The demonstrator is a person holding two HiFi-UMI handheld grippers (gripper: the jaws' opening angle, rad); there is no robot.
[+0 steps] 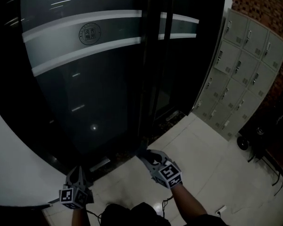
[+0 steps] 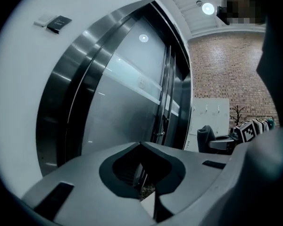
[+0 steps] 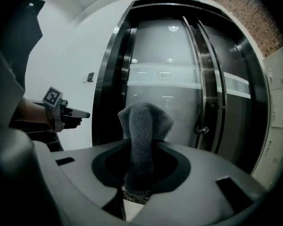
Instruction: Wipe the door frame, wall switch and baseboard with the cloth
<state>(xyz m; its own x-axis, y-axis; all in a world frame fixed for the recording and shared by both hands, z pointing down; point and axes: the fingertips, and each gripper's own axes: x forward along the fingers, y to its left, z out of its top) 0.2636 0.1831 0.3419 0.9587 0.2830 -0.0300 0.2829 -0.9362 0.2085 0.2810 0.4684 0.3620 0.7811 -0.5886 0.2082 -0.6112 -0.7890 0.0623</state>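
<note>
The right tongs (image 1: 145, 155) are low in the middle of the head view. They are closed tight on a fuzzy grey cloth (image 3: 144, 131). The cloth stands up out of them in a folded lump, right in the middle of the right gripper view. The left tongs (image 1: 78, 172) are at the lower left of the head view. Their two jaws are pressed together with nothing between them. Both tongs point at a big dark glass door (image 1: 85, 88) that has a pale stripe across it and a round badge (image 1: 89, 33) on the stripe. A shiny dark metal door frame (image 3: 114, 79) runs up beside the glass. The tip of the right tongs is near the bottom of the door, but I cannot tell if the cloth touches it. A small dark wall switch (image 3: 90, 76) is on the white wall (image 3: 70, 55), left of the frame in the right gripper view. Grey metal lockers (image 1: 240, 74) stand at the right of the head view, under a red brick wall (image 1: 269, 8). The pale tiled floor (image 1: 198, 159) is at the lower right.
</note>
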